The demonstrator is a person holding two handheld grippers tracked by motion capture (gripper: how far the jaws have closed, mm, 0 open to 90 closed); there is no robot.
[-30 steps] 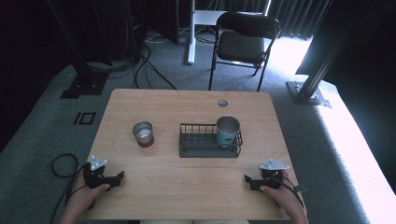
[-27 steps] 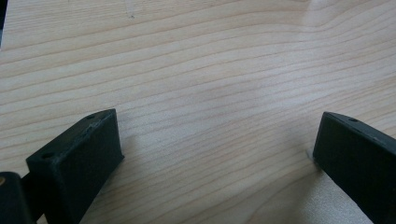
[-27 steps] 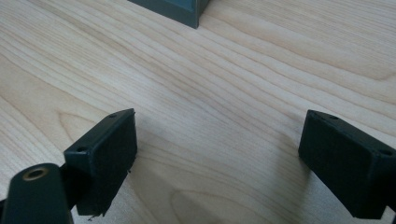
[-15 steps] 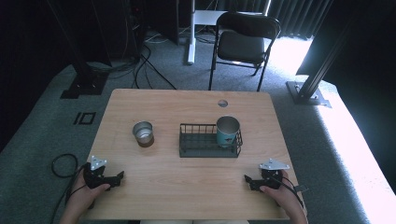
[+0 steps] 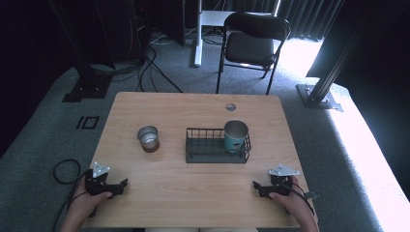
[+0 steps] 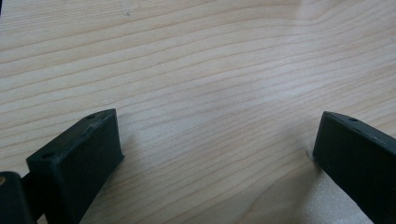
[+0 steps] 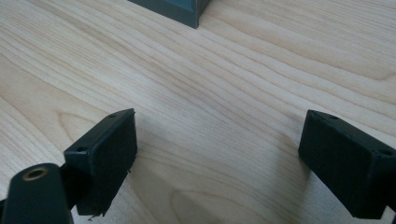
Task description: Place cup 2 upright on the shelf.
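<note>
Left gripper (image 5: 116, 186): rested at the near left corner of the bench (image 5: 193, 203), held in the person's left hand (image 5: 82, 205); fingers pointed right along the near edge.
Left fingers (image 6: 77, 158): spread wide apart in the left gripper view, with bare wood grain between them and nothing gripped.
Right gripper (image 5: 258, 187): rested at the near right of the bench, held in the person's right hand (image 5: 292, 203); fingers pointed left.
Right fingers (image 7: 105, 154): spread wide apart in the right gripper view, with bare wood between them and nothing gripped.
Wire basket (image 5: 193, 150): dark, rectangular, stood right of the bench centre, well apart from both grippers; one corner of its base (image 7: 184, 11) appeared at the top edge of the right gripper view.
Teal cup (image 5: 235, 136): stood upright inside the right end of the wire basket, open mouth up.
Metal cup (image 5: 148, 138): stood upright on the bench, left of the wire basket and apart from it, far from the left gripper.
Folding chair (image 5: 251, 46): black, stood on the floor beyond the far edge of the bench.
</note>
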